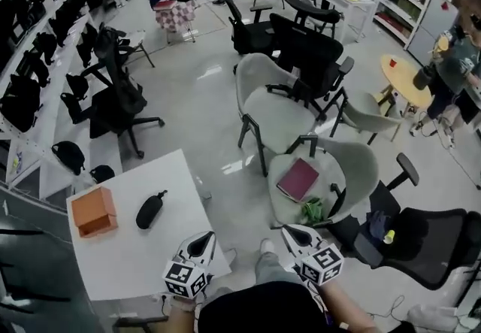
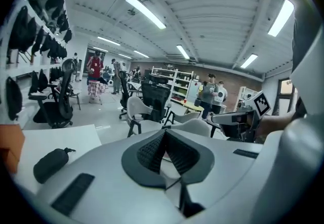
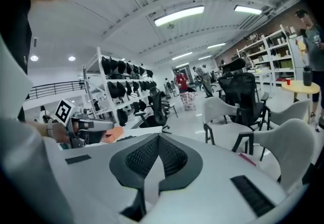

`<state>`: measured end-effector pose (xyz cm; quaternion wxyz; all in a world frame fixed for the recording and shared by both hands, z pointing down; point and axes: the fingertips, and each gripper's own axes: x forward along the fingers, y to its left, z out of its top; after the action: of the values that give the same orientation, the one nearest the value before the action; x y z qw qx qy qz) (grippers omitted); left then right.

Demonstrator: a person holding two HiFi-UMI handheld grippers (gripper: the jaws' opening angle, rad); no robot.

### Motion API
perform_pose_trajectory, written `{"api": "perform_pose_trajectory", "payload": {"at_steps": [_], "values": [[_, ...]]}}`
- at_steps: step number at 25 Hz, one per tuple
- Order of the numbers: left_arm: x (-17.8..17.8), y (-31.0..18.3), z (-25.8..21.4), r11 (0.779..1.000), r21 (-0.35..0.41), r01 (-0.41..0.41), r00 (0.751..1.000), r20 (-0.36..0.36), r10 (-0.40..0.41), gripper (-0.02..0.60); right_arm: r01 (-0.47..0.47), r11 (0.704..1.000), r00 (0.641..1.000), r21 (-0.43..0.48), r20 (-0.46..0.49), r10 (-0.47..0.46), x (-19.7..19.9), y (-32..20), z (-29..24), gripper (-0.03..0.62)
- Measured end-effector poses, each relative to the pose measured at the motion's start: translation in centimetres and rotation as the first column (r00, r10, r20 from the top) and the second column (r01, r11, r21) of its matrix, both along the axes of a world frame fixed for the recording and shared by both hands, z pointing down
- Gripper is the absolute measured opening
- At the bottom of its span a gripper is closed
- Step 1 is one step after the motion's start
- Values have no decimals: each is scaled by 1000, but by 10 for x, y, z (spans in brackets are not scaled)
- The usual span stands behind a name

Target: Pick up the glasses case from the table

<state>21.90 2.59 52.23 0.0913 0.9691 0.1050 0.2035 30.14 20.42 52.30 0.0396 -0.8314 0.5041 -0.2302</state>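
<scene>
The glasses case (image 1: 150, 209) is a black, oblong pouch with a small loop, lying on the white table (image 1: 143, 256) at the lower left. It also shows at the left of the left gripper view, as the glasses case (image 2: 50, 163). My left gripper (image 1: 201, 243) hovers at the table's near right corner, short of the case, and its jaws meet at the tip, left gripper (image 2: 164, 133). My right gripper (image 1: 297, 234) is held off the table to the right, over the floor. The jaws of the right gripper (image 3: 158, 137) are shut with nothing in them.
An orange box (image 1: 94, 211) sits on the table left of the case. A grey chair (image 1: 353, 166) holding a dark red book (image 1: 298, 179) stands right of the table. Black office chairs (image 1: 113, 98) and shelves of black bags (image 1: 30, 76) are at the left. People stand far off.
</scene>
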Motion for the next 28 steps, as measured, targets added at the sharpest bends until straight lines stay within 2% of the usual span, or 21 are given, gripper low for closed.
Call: {"api": "perform_pose_trajectory", "payload": {"at_steps": [5,7,10,14,18,22,25,28], "values": [[19,-16,-8,983,10,181,983,-8,-181,18,158,987,987,4,-1,-158,57,-30,4,26],[11,-27,-9,964,16,267,964,-2,-267,18,232,973,973,7,-2,-232,65,-49,2,26],[-16,-43,-10,919,16,393,919,-3,-393,18,350,937,937,9,-13,-349,62,-82,-3,26],[-66,-55,-9,851,17,524,852,-13,-524,18,487,874,873,6,-40,-486,36,-125,-8,26],[-117,-60,-10,796,28,604,797,-33,-603,18,572,820,819,-1,-60,-571,-2,-155,-13,26],[-168,-60,-6,738,4,675,737,-36,-675,18,647,762,759,-18,-82,-646,-46,-178,-19,26],[-199,-59,-2,714,-12,700,713,-39,-700,18,674,738,733,-37,-89,-674,-74,-189,-18,26],[-225,-60,1,701,-21,713,699,-43,-713,18,682,729,723,-54,-93,-684,-95,-197,-16,26]]}}
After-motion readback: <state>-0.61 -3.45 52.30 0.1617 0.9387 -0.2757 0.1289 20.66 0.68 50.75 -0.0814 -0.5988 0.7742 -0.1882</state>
